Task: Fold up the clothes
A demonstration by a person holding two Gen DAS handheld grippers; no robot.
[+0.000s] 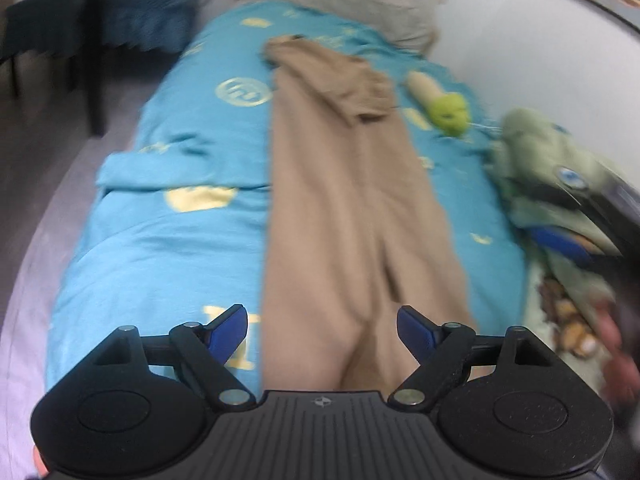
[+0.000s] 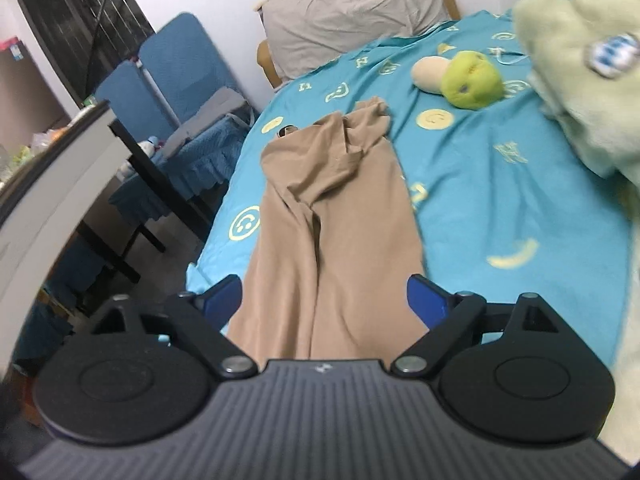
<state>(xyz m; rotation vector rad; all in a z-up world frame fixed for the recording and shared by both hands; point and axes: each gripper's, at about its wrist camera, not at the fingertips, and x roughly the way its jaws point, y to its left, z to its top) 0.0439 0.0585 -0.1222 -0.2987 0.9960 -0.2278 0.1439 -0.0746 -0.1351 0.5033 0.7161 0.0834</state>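
Observation:
Tan trousers (image 1: 340,200) lie lengthwise on a turquoise bedspread (image 1: 160,248), legs side by side, with the far end partly folded back and rumpled. My left gripper (image 1: 322,330) hovers open over their near end, blue pads spread wide with nothing between them. In the right wrist view the same trousers (image 2: 336,224) stretch away from my right gripper (image 2: 325,300), which is also open and empty above the near end. The other gripper (image 1: 592,216) shows blurred at the right edge of the left wrist view.
A green and cream plush toy (image 2: 464,76) lies on the bedspread (image 2: 520,208) past the trousers. A pale green fleece garment (image 2: 580,80) is heaped on the right. A grey pillow (image 2: 352,12) sits at the head. Blue chairs (image 2: 168,80) and a dark table (image 2: 132,148) stand left.

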